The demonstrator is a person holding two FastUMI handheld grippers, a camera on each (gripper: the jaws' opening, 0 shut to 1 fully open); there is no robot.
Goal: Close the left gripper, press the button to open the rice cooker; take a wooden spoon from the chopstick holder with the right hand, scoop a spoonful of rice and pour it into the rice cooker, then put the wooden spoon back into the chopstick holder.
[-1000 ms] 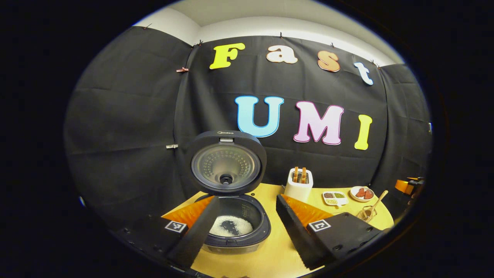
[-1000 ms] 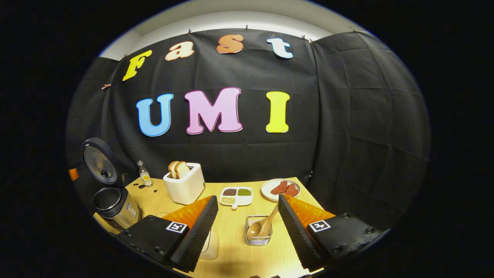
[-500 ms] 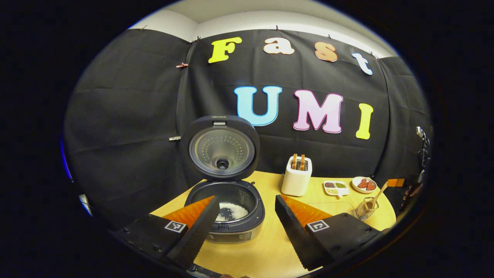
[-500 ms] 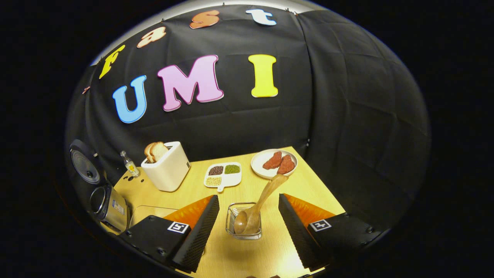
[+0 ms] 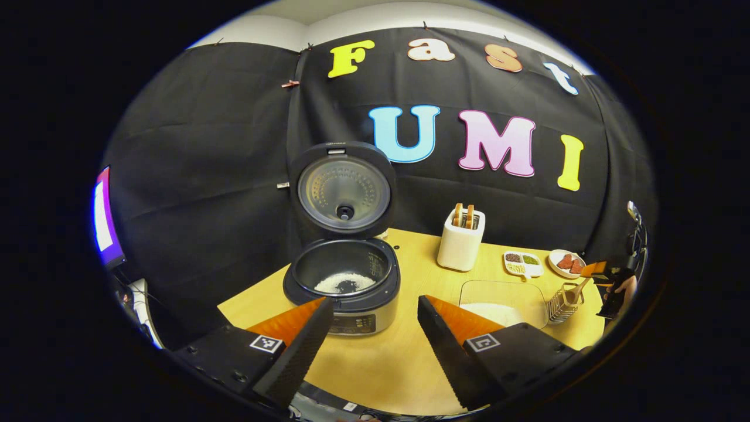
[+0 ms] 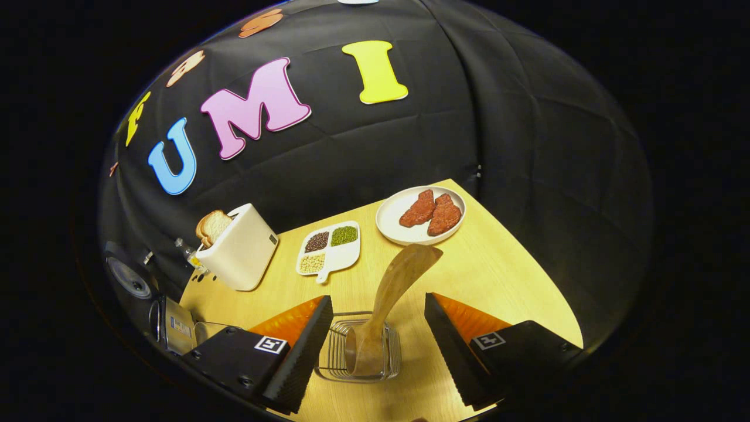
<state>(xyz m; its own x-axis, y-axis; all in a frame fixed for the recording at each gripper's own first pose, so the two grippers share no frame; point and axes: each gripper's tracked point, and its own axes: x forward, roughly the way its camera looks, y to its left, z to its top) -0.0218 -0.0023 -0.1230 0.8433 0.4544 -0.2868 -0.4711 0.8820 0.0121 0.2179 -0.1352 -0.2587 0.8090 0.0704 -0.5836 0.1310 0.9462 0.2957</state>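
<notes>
Rice cooker [image 5: 343, 281] stood at the left of the table [image 5: 410, 363] in the left gripper view, its lid [image 5: 343, 190] raised upright and white rice lying in the pot, so the button step looked done. Just short of it hung the left gripper [image 5: 372, 343], its two fingers spread wide with nothing between them.

Further right in that view came a white toaster [image 5: 461, 243], then a clear tray of rice [image 5: 503, 305], then the wire chopstick holder [image 5: 562, 302] near the table's right edge – with the other gripper and the hand holding it close beside it.

In the right gripper view the chopstick holder [image 6: 360, 351] sat between the fingers of the right gripper [image 6: 378, 351], which were spread apart and touching neither the wires nor the spoon. The wooden spoon [image 6: 389, 305] stood in the holder bowl-down, its long axis running up and away from the camera and leaning to the right, the flat broad end of the handle pointing towards the plate of red pieces [image 6: 419, 214]. A divided dish of beans [image 6: 328, 249] lay to the left of the handle.

The right gripper was plainly the nearer one – the handle rose straight ahead of it, roughly midway between the fingers. The grasp would probably call for closing on the slanted handle above the holder's rim.
</notes>
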